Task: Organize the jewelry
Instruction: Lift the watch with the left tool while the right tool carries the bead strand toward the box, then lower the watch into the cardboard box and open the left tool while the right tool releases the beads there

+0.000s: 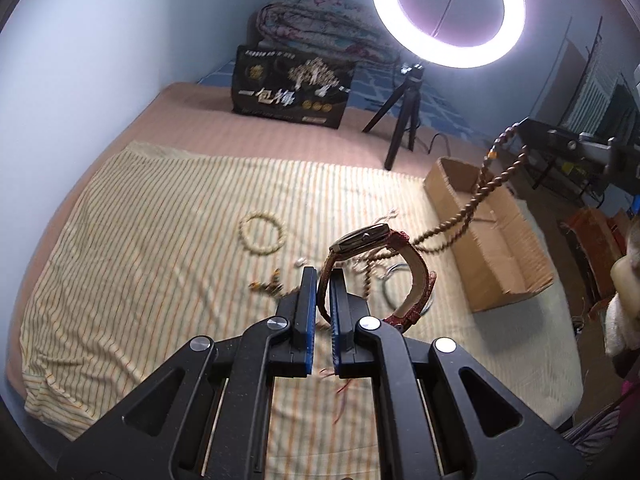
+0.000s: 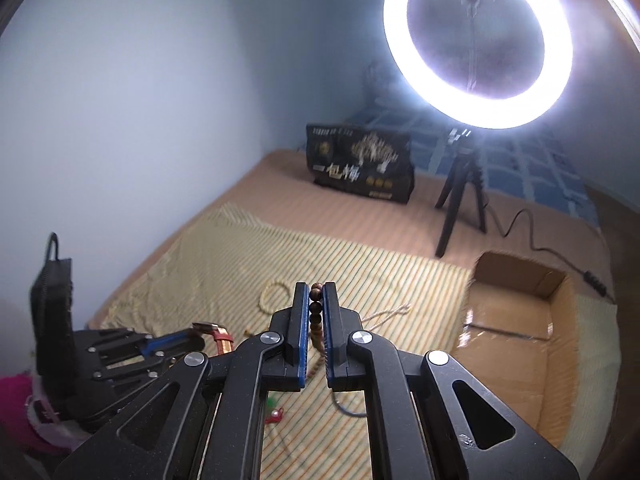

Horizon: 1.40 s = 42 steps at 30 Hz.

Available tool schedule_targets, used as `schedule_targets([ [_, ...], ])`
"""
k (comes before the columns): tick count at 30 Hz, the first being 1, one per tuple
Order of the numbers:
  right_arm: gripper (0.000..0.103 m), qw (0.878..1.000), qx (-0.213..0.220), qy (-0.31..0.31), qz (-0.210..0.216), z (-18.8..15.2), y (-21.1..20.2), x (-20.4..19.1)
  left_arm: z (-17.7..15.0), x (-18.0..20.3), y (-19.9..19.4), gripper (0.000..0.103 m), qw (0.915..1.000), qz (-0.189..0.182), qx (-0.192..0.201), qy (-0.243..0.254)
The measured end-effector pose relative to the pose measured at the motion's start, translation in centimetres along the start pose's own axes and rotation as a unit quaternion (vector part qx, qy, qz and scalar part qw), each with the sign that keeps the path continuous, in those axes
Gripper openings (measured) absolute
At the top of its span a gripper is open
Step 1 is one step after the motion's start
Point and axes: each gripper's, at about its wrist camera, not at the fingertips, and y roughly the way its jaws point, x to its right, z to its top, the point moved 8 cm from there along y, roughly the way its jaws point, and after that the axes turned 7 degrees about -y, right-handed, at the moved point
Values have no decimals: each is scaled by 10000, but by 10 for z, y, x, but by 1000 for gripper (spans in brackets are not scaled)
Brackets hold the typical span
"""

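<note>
Left gripper point(image 1: 324, 280) clamps watch point(image 1: 366, 238) strap; right gripper point(image 2: 316, 300) pinches bead string point(image 2: 316, 312).

Your red-strapped watch point(image 1: 384, 256) hangs lifted by its strap; your brown bead strand point(image 1: 472, 208) dangles raised over the cardboard box point(image 1: 500, 264). A pale bead bracelet point(image 1: 260, 232) lies flat on the striped cloth point(image 1: 140, 240).

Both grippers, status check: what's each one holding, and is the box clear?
Left gripper shut on watch strap. Right gripper shut on bead strand, lifted. Cardboard box open, unobstructed. Pale bracelet on striped cloth.
</note>
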Motion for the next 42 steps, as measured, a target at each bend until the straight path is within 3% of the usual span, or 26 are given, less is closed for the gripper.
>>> schedule_targets([
  [18, 5, 9938, 743, -293, -774, 73, -124, 28, 45, 56, -31, 4, 9987, -285, 341, 256],
  [25, 5, 9879, 1024, -206, -1147, 99, -167, 58, 71, 91, -40, 4, 9967, -413, 456, 533],
  [34, 5, 9838, 1082, 0, -1433, 108, -184, 99, 86, 136, -23, 4, 9946, -629, 298, 772],
  [42, 5, 9847, 875, 171, -1498, 91, -166, 128, 88, 174, 20, 4, 9924, -731, 17, 992],
])
